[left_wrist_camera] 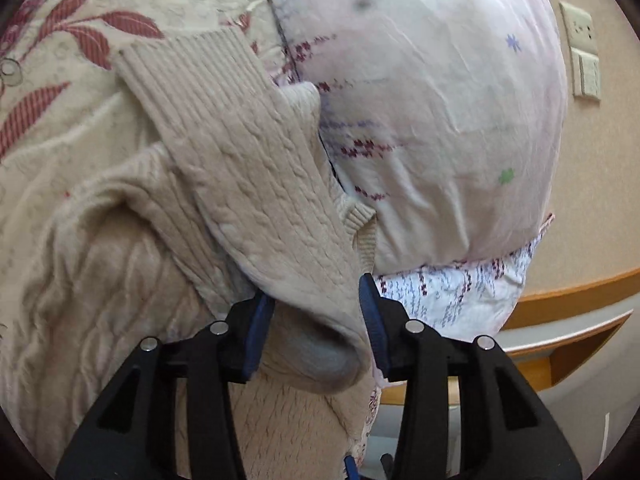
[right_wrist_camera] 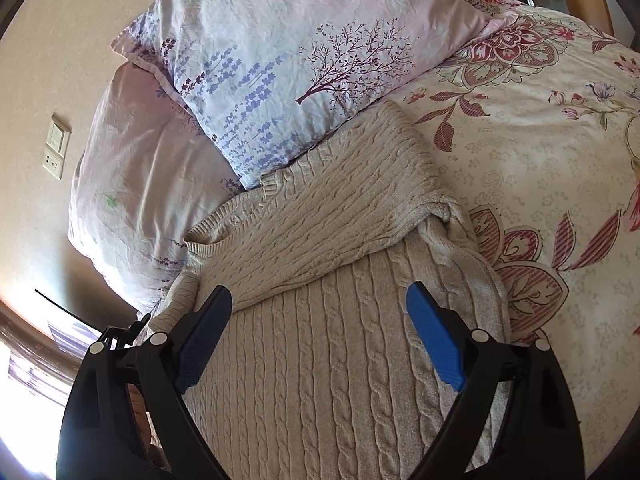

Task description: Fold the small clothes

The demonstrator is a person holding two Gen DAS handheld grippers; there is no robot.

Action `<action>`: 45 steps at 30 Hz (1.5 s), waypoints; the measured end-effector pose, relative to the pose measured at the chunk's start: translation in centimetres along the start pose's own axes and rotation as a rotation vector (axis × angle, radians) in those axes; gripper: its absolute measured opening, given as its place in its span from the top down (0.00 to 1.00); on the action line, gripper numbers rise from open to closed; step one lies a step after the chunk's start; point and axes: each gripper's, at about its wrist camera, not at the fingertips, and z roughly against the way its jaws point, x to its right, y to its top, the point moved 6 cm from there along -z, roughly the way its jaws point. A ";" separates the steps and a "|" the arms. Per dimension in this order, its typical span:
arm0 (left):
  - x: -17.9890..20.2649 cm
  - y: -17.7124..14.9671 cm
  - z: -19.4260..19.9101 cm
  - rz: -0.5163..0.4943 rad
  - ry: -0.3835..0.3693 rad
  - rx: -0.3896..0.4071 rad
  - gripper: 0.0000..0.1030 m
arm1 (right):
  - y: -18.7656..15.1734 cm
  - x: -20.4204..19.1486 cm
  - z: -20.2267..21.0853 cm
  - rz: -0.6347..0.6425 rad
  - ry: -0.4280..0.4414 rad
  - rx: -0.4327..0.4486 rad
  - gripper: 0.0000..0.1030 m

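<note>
A beige cable-knit sweater (right_wrist_camera: 320, 360) lies on the floral bedspread (right_wrist_camera: 540, 168), with one sleeve (right_wrist_camera: 340, 208) folded across its body. In the left wrist view the sweater (left_wrist_camera: 248, 200) fills the middle, its ribbed cuff (left_wrist_camera: 188, 68) pointing up-left. My left gripper (left_wrist_camera: 316, 312) has its blue pads on either side of a thick fold of the sweater's sleeve and grips it. My right gripper (right_wrist_camera: 320, 320) is wide open just above the sweater's body, holding nothing.
Two pale pink and lilac printed pillows (right_wrist_camera: 280, 60) lie at the head of the bed, against the sweater's edge; one fills the upper right of the left wrist view (left_wrist_camera: 440, 100). A beige wall with switches (left_wrist_camera: 584, 52) and a wooden bed frame (left_wrist_camera: 568, 300) lie beyond.
</note>
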 end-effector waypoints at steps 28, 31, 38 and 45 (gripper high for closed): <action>9.0 -24.0 -12.8 -1.445 0.301 -0.442 0.46 | 3.1 1.8 4.4 0.023 0.041 0.125 0.18; 8.9 -21.3 -8.9 -1.468 0.292 -0.385 0.39 | 3.5 0.4 3.0 0.040 0.098 0.057 0.27; 4.9 -6.9 -0.9 -1.269 0.524 -0.157 0.35 | 4.7 0.2 -2.5 -0.001 0.056 -0.085 0.40; -0.6 0.6 3.9 -1.025 0.631 -0.130 0.40 | 3.6 0.1 -5.4 0.039 -0.022 -0.150 0.50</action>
